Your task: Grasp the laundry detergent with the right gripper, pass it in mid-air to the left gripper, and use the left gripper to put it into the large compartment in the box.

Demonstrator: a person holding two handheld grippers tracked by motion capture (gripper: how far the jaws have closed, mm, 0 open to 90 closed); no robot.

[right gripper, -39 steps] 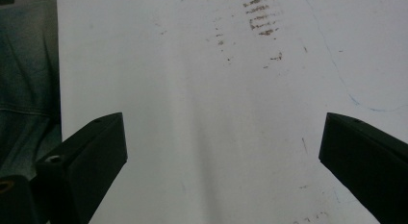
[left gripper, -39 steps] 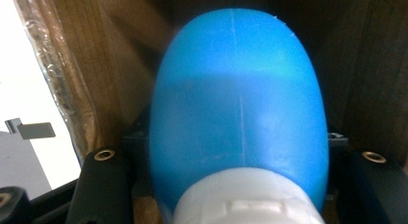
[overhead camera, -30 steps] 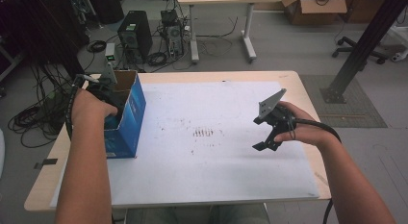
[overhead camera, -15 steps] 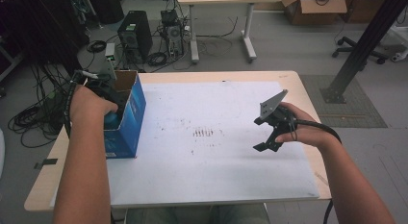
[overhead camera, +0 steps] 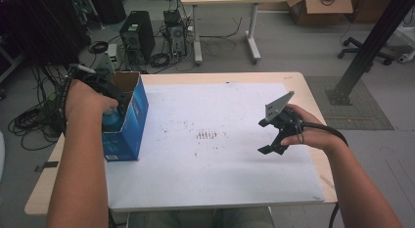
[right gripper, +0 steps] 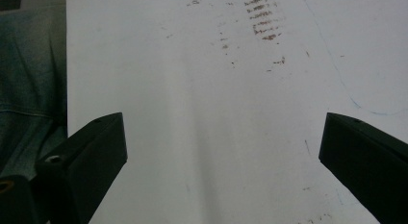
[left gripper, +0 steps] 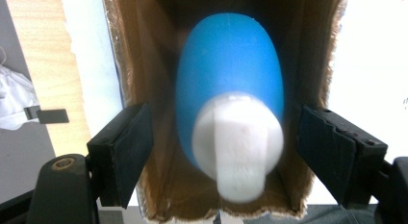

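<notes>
Near right: right gripper (overhead camera: 272, 136) hovering over white sheet (overhead camera: 220, 164), jaws spread wide, nothing between; same place as a second ago. Middle left: left gripper (left gripper: 226, 147) above open blue box (overhead camera: 128, 125), jaws just opened, standing clear either side of blue bottle (left gripper: 230, 89), pads not touching. Bottle upright inside box, white cap (left gripper: 238, 142) uppermost. Reads as release: bottle deposited, placement likely complete. Count: one box, one bottle, two grippers. Far: wooden table (overhead camera: 215, 77) edge.

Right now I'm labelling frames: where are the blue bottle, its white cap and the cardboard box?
blue bottle (left gripper: 230, 65), left gripper view, rounded body.
white cap (left gripper: 238, 142), left gripper view, top.
cardboard box (overhead camera: 139, 108), high view, blue outer side.
</notes>
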